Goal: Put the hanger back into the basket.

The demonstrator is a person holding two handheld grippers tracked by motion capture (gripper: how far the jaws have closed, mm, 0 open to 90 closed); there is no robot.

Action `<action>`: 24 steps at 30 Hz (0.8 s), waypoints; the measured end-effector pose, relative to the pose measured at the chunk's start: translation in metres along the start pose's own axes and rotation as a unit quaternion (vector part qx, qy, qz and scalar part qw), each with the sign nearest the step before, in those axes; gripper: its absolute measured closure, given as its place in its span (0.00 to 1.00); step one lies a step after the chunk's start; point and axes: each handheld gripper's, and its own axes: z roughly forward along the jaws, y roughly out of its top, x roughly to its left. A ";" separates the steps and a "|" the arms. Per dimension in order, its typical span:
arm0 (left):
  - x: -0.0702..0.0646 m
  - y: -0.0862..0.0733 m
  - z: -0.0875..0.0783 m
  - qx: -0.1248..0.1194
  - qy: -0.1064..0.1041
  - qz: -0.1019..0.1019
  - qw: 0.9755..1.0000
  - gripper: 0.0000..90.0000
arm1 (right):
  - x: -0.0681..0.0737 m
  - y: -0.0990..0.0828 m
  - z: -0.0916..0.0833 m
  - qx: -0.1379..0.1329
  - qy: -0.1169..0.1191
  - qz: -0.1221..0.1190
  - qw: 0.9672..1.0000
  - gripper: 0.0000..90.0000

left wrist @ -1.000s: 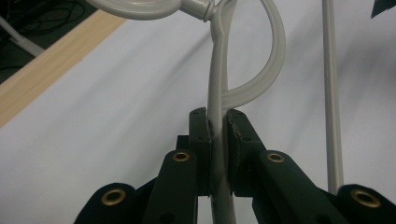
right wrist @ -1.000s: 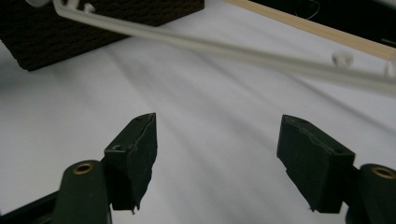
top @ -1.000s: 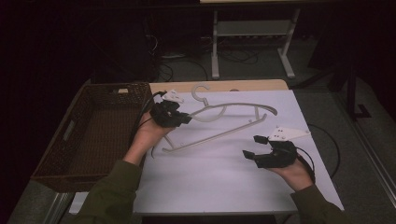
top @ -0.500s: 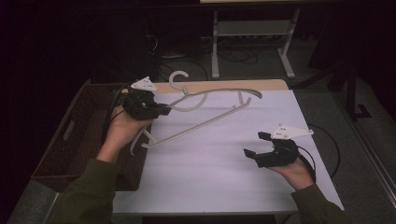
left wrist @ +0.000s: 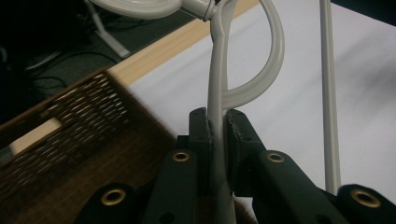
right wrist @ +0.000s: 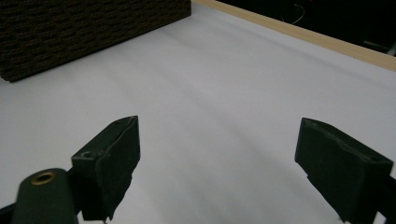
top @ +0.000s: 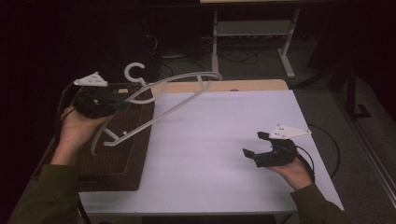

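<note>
We see the left gripper [top: 122, 103] above the dark woven basket [top: 116, 163] at the table's [top: 224, 140] left edge, its fingers [left wrist: 201, 135] pinching a pale grey hanger [top: 173, 98] held in the air, its far arm reaching over the white table. The right gripper [top: 256, 145] hangs low at near right, fingers [right wrist: 114, 154] spread wide, holding nothing.

In the left gripper view, the hanger [left wrist: 219, 88] is cut by the top edge, so its hook is seen only in part, and its lower part is hidden between the jaws of the left gripper [left wrist: 217, 135]. The basket [left wrist: 70, 154] runs out at the left and bottom edges. In the high view, the near wall of the basket [top: 116, 158] is lost in the dark, and the person's sleeves leave the bottom edge.
</note>
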 end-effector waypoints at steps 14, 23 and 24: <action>0.053 -0.049 -0.055 0.015 0.065 -0.041 0.997 0.92 | -0.001 0.001 0.002 0.004 -0.018 0.011 1.000 0.00; 0.077 -0.072 -0.062 0.038 0.096 -0.056 0.993 0.92 | -0.001 0.001 0.004 0.007 -0.017 0.010 1.000 0.00; 0.080 -0.075 -0.063 0.039 0.098 -0.060 0.993 0.92 | -0.001 0.001 0.004 0.008 -0.017 0.010 1.000 0.00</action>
